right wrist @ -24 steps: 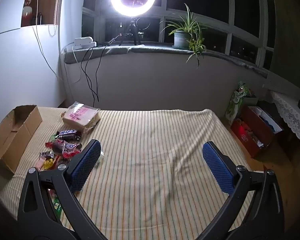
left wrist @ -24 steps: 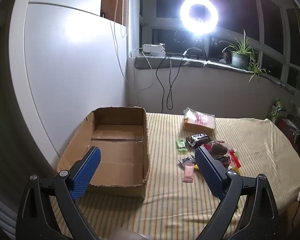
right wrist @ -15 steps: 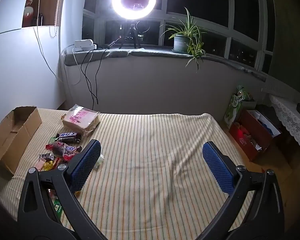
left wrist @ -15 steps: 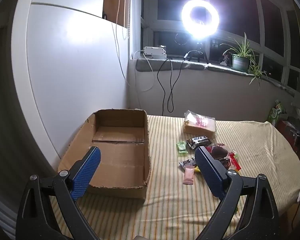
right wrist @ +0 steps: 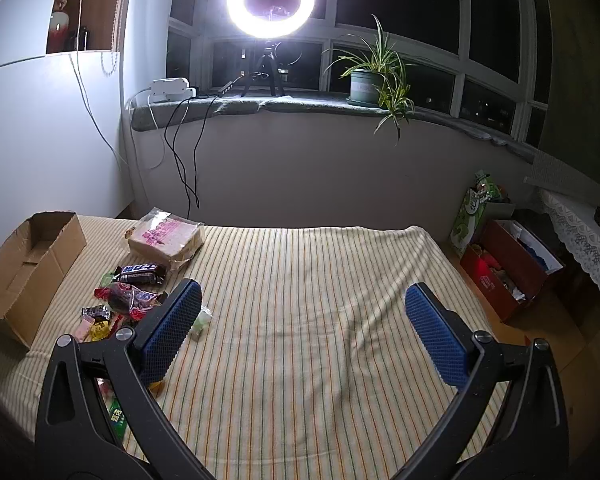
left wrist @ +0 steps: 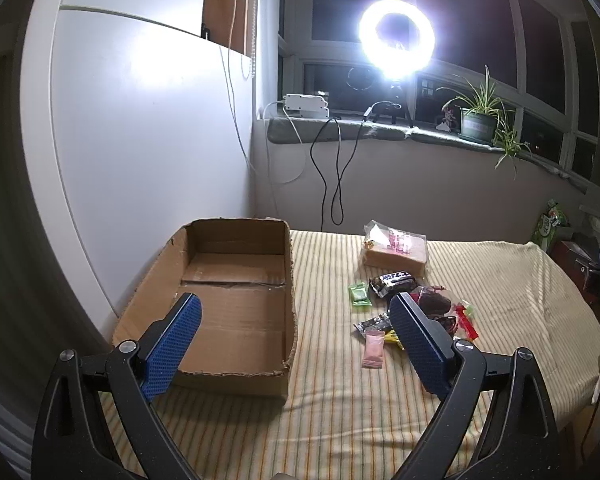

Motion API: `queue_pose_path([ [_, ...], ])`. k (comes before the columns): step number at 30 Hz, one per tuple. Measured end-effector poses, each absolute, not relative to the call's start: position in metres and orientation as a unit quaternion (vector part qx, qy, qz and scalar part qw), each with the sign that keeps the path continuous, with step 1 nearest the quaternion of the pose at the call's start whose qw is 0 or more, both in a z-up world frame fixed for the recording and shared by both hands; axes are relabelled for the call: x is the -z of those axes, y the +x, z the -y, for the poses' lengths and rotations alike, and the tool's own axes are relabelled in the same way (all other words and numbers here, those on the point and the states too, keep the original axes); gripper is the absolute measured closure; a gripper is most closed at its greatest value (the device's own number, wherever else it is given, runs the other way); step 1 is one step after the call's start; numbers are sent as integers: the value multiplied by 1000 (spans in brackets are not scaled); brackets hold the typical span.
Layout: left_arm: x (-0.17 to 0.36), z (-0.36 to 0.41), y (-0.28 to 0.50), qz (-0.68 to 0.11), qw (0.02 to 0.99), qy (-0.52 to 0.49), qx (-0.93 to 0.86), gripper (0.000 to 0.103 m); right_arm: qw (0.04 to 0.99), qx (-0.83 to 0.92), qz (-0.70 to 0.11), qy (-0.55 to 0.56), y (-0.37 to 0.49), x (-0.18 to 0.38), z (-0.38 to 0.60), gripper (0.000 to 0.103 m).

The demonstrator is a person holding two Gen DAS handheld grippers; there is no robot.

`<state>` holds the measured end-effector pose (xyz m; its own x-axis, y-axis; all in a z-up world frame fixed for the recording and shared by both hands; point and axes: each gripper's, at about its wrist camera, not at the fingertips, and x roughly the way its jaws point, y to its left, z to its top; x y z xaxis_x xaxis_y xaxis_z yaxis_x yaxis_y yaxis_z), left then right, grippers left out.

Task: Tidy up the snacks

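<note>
1. Left wrist view: my left gripper (left wrist: pixel 296 318) is spread wide with nothing between the blue pads, tilted down over the striped cloth (left wrist: pixel 500 280).
2. Cardboard box (left wrist: pixel 228 320) sits open by the white wall, nothing visible inside it.
3. Snack pile lies right of the box, apart from it: bread bag (left wrist: pixel 396 248) farthest back, dark chocolate bar (left wrist: pixel 392 282), green packet (left wrist: pixel 359 294), pink sachet (left wrist: pixel 373 349).
4. Right wrist view: my right gripper (right wrist: pixel 302 314) is wide too, holding nothing, over bare cloth.
5. Snacks are off to its left; chocolate bar (right wrist: pixel 142 272) and bread bag (right wrist: pixel 166 238) lie between it and the box (right wrist: pixel 24 272).
</note>
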<state>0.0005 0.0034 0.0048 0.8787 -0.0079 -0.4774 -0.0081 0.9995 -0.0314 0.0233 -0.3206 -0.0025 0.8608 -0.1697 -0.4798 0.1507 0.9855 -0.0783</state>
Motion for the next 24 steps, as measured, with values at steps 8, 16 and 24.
queue_pose_path([
  [8,-6,-2,-1,-244,970,-16,0,8,965,82,-250,-19,22,3,319,0],
  [16,-5,-1,-1,-244,970,-15,2,8,965,82,-250,-18,22,3,319,0],
  [24,-5,0,-1,-243,970,-16,1,8,964,81,-251,-19,22,4,319,0],
])
